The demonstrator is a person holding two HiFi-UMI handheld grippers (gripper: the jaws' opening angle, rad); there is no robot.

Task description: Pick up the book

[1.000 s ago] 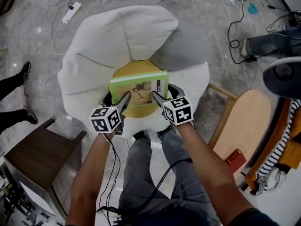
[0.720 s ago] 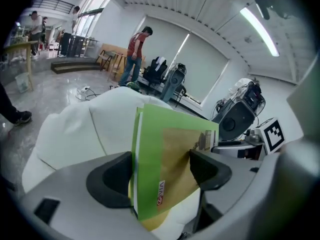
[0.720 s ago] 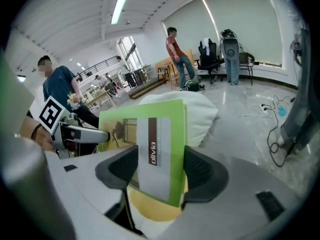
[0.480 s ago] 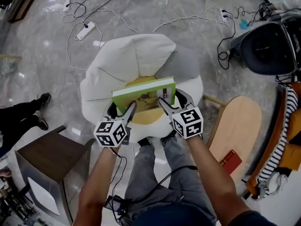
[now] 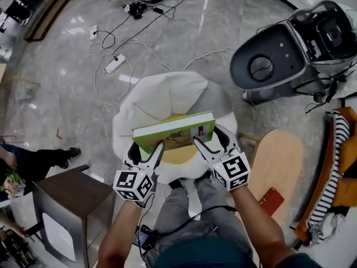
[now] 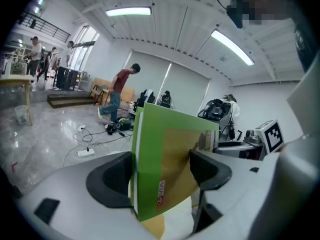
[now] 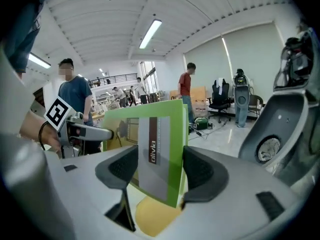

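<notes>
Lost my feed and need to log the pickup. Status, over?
Left claw shut on book; right claw shut on it too. Book on edge, over yellow cushion. Nothing in the way.

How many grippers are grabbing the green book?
2. The left gripper is shut on the left part of the book. The right gripper is shut on its right part. None look hidden.

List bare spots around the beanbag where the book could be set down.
Free: the white top of the beanbag behind the book; the dark side table at left; most of the wooden tabletop at right, bar a red item by its near edge. Crowded: floor beyond the beanbag, with a wired power strip, and the grey machine upper right.
</notes>
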